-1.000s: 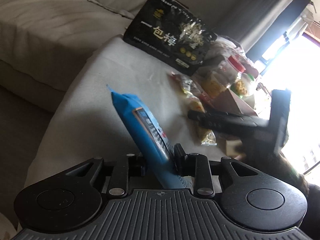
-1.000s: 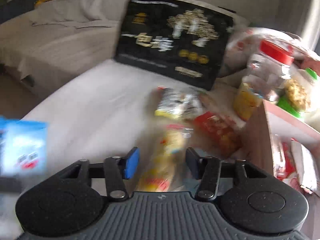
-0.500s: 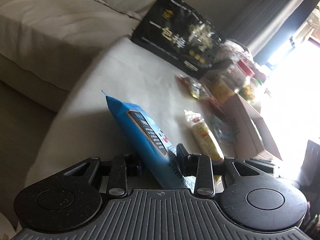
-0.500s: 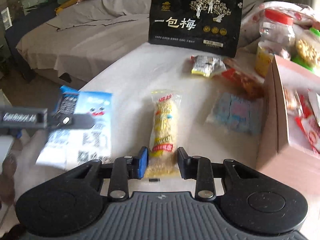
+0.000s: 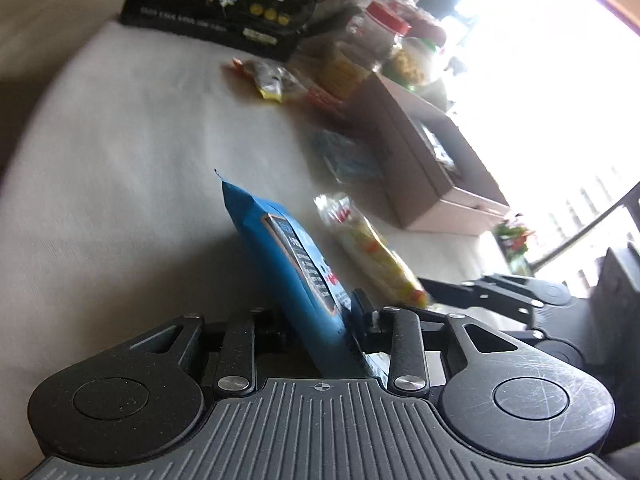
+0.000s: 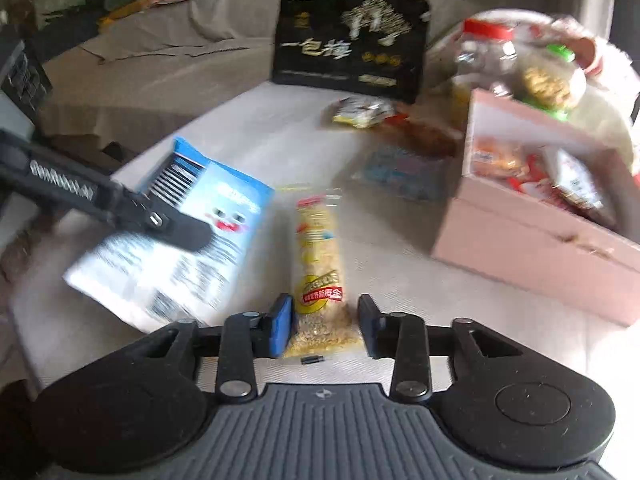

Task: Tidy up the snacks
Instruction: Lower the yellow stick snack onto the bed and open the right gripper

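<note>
Lining up my right tongs [image 6: 324,326] on the long yellow noodle packet [image 6: 318,256], which is lying flat on the desk [image 6: 400,280] straight ahead of them. Its long axis is running away from me, in line with the tongs, and its near end is sitting between the jaws. Those jaws are opening at this moment; the blue pad is brushing the wrapper's edge on one side, a gap is showing on the other, so I am not calling it gripped.

My left tongs [image 5: 316,320] are clamped on the blue snack bag [image 5: 288,264], holding it up on edge off the desk, just beside the packet; their jaws are easing open slightly, yet the bag is sitting firm. The right hand is plainly the nearer one for the packet.

The pink box [image 6: 532,236], already part filled, is standing to the right of the packet.

The right view is showing the box's contents and the bag's printed face. The left view is giving only the bag's edge, plus the right tongs arriving at the packet's end.
</note>
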Demonstrator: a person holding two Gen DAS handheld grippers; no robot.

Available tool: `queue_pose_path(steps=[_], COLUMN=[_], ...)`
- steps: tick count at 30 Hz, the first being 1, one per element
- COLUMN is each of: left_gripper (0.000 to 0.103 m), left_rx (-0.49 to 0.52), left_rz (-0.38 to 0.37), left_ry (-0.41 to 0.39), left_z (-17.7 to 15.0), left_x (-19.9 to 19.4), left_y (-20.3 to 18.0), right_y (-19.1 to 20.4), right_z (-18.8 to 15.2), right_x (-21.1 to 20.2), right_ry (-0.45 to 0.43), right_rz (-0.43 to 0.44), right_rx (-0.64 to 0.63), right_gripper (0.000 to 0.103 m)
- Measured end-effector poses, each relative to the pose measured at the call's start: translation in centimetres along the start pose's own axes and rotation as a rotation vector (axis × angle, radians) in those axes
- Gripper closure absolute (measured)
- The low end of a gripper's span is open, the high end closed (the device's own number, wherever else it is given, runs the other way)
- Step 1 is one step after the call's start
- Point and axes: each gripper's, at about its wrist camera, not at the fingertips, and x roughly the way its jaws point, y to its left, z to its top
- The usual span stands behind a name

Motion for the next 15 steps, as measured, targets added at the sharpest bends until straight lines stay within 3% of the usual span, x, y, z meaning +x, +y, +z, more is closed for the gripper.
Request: queue_pose_path(steps=[3,8,12,15], left_gripper=[0.057,0.039,0.040,0.045], left_rx=[0.051,0.062,0.025,-0.007], left_rz=[0.134,0.322,0.328,0.276], left_ry=[-0.048,-0.099,-0.142,-0.127], left_z=[1.0,2.0,2.5,2.9], left_x=[-0.2,0.5,0.9,1.0], left_y=[-0.2,0.7,1.5,1.9], right_y=[-0.8,-1.9,-1.2,-1.5], right_z=[-0.2,-0.8,-1.4,-1.4], right_x=[0.4,0.7,1.0,1.0], right_ry=[-0.018,-0.043,-0.073,-0.076], right_rz=[-0.039,-0.013,-0.028,-0.008], right_rx=[0.041,0.112,0.079,0.089], right_gripper=[0.035,0.024,0.018,0.014])
